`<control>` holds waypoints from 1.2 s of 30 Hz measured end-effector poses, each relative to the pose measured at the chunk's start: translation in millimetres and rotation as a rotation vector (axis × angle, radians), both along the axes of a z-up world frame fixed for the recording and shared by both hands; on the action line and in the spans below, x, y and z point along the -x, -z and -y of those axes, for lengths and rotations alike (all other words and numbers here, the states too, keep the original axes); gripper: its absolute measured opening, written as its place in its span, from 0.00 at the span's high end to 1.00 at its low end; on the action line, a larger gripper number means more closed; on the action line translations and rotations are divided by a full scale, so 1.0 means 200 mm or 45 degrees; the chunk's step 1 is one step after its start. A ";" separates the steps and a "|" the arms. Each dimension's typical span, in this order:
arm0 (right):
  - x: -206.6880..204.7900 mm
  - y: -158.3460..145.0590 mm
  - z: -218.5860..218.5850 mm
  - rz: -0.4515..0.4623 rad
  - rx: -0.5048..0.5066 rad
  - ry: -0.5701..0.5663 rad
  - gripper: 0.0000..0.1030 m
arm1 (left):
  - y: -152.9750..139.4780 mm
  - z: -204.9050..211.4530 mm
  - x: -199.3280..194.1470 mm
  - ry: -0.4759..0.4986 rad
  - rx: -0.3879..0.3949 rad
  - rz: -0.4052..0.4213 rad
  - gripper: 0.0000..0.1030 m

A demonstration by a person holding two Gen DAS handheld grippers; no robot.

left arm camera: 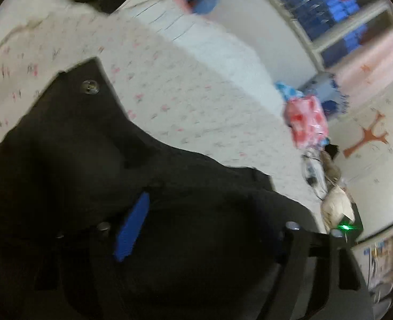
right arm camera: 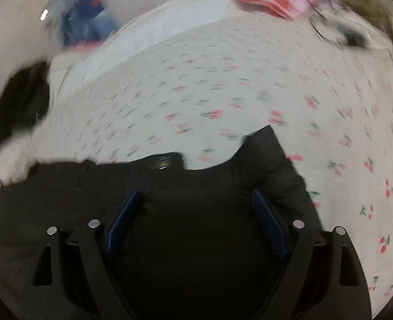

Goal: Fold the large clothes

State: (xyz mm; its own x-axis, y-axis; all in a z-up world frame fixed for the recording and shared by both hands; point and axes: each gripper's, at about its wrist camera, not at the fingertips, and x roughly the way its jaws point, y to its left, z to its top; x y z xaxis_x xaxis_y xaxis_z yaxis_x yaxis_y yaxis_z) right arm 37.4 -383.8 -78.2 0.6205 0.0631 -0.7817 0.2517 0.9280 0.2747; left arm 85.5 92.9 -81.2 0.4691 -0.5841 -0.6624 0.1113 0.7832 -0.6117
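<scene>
1. Left wrist view. The left gripper hangs over the black garment, which lies on the cherry-print bedsheet. Only one blue pad shows; the other finger merges with the dark cloth. The jaws appear released and nothing is pinched between them, probably because the cloth has been laid down flat for folding. A metal snap marks the garment's far corner.
2. Right wrist view. The right gripper stands with jaws wide apart, its blue pads either side of the black garment but not pressing it. The cloth looks thick, matte and dark. Its far edge carries a snap, and a flap rises at the right.
</scene>
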 end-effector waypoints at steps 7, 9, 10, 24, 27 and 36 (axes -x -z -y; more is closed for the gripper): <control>-0.05 -0.31 -0.20 0.157 0.167 -0.099 0.17 | -0.38 0.07 0.12 -0.049 -0.215 0.283 0.17; -0.12 -0.35 -0.34 0.179 0.211 -0.195 0.12 | -0.41 0.09 0.11 -0.051 -0.274 0.369 0.16; -0.18 -0.28 -0.47 0.122 0.327 -0.281 0.12 | -0.35 0.12 0.09 -0.025 -0.340 0.360 0.16; -0.03 -0.18 -0.36 0.080 0.375 -0.239 0.07 | -0.21 -0.12 0.24 -0.046 -0.241 0.301 0.18; -0.04 0.07 -0.18 0.013 0.104 -0.193 0.06 | 0.04 -0.20 0.21 -0.060 -0.136 0.163 0.18; 0.29 -0.26 -0.19 0.110 0.109 -0.211 0.07 | -0.17 -0.36 0.47 -0.127 -0.092 0.192 0.19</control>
State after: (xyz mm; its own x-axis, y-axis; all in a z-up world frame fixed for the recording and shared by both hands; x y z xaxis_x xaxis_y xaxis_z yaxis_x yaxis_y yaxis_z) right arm -21.0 -346.7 -25.3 0.6722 0.1058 -0.7328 0.0722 0.9756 0.2071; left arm -8.0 164.5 -46.3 0.6193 -0.4833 -0.6187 0.1170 0.8361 -0.5360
